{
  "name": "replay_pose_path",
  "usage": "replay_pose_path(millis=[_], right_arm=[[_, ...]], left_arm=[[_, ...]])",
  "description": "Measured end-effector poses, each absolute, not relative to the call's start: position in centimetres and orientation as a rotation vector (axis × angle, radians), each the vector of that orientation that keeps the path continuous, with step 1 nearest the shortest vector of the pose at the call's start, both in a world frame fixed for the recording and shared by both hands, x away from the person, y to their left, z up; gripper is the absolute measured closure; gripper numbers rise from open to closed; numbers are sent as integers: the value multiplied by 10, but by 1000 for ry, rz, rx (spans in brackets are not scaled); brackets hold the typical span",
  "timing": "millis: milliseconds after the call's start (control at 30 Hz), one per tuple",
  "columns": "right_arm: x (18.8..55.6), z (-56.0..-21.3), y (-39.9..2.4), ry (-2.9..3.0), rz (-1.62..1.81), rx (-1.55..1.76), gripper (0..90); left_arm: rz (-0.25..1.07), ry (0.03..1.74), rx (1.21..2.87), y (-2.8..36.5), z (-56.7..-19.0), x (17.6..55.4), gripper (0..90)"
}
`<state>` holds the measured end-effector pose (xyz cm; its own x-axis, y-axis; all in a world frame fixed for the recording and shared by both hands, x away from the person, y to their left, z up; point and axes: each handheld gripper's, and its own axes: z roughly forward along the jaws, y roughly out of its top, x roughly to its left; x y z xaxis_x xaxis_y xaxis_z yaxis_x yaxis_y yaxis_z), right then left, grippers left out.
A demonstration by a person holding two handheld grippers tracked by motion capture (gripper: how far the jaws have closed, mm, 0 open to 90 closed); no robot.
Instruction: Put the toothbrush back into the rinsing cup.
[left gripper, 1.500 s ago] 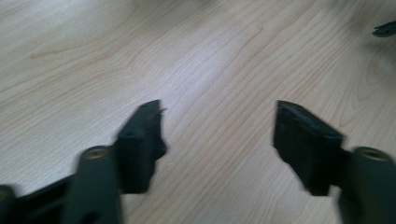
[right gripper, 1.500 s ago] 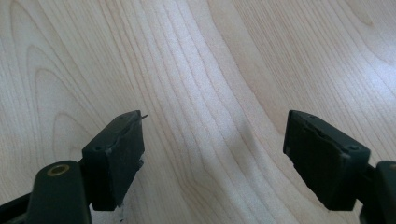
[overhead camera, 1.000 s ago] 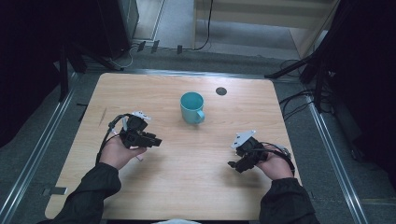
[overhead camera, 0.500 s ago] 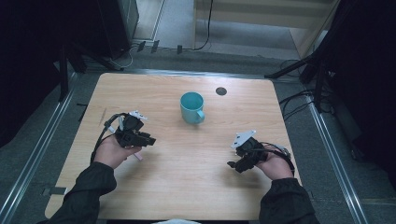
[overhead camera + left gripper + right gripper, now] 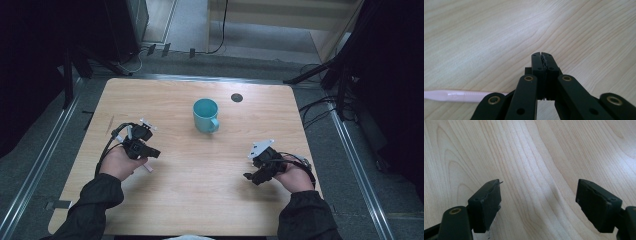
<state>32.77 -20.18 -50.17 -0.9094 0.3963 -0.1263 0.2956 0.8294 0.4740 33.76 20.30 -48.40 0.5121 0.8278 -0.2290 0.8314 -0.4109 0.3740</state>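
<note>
I see a pale wood-grain worktop on grey carpet, metal rails along both sides, dark stands and cables at the frame's top. A teal mug stands upper centre, near a small dark disc. My left gripper, lower left, has fingers pressed together beside a pale pink stick. My right gripper, lower right, has fingers spread.

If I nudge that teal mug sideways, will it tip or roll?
The teal ceramic-looking mug stands upright on the smooth wooden table, so it will probably slide rather than tip. Its side handle should stop any rolling. It looks rigid and possibly breakable.
</note>
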Motion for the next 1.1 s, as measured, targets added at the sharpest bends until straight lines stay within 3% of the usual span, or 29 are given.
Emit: replay_pose_path(millis=[400,1100], right_arm=[[331,-502,-197,2797,668,520,204],[333,-502,-194,2805,661,502,203]], left_arm=[[-61,1481,2373,213,-492,340,895],[-84,1529,2455,216,-504,345,892]])
